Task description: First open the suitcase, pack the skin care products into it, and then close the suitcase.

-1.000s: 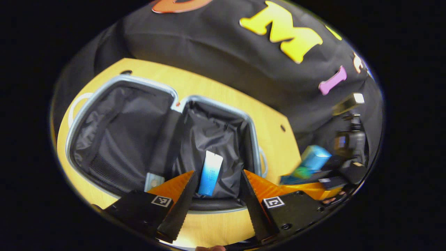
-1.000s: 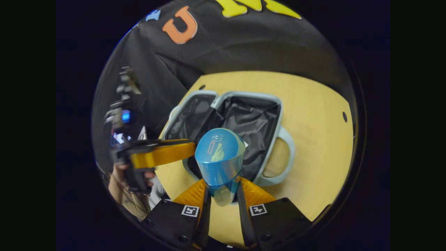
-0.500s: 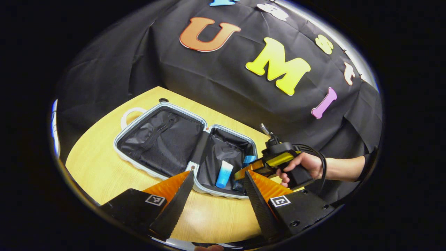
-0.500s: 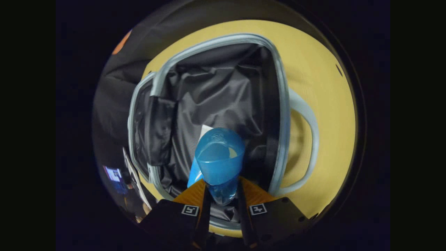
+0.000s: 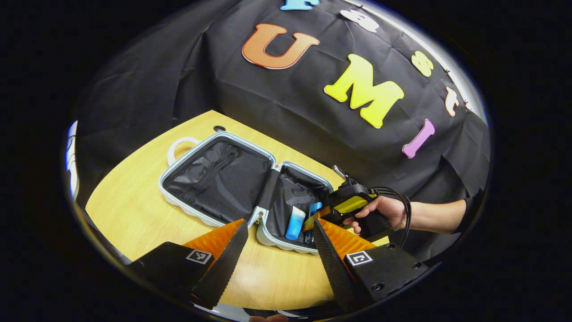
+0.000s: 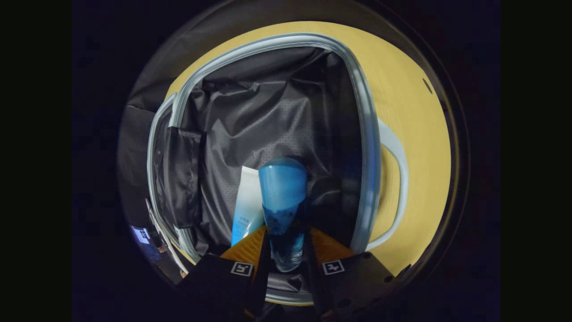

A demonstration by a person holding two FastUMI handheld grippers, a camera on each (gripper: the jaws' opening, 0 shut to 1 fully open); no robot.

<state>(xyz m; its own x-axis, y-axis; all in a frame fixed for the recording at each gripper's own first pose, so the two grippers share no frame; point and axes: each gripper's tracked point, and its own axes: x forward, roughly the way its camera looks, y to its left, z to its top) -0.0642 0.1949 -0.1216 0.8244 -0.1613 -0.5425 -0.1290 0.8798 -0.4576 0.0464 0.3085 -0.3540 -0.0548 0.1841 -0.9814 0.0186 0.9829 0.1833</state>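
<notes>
A pale blue suitcase [image 5: 181, 203] lies open on the wooden table, its dark lining showing in both halves. In its right half lies a blue and white tube [image 5: 295, 222], also seen as the tube [image 6: 245, 203] in the right gripper view. My right gripper [image 6: 283, 250] is shut on a blue bottle [image 6: 282, 194], held low inside that half beside the tube. In the left gripper view that bottle [image 5: 313, 211] sits in the right gripper [image 5: 319, 213], held by a hand [image 5: 388, 211]. My left gripper [image 5: 279, 250] is open over the table's near side, holding nothing.
The suitcase rim [image 6: 364, 147] and a light carry handle [image 6: 395, 179] lie right of the bottle. A second handle [image 5: 175, 147] sticks out at the far left half. Bare table [image 5: 129, 201] lies left of the case, with a round hole [image 5: 219, 129] near its back edge.
The right gripper has lowered the blue bottle deeper into the suitcase's right half, laying it flatter beside the tube. The left gripper has drawn back slightly.
</notes>
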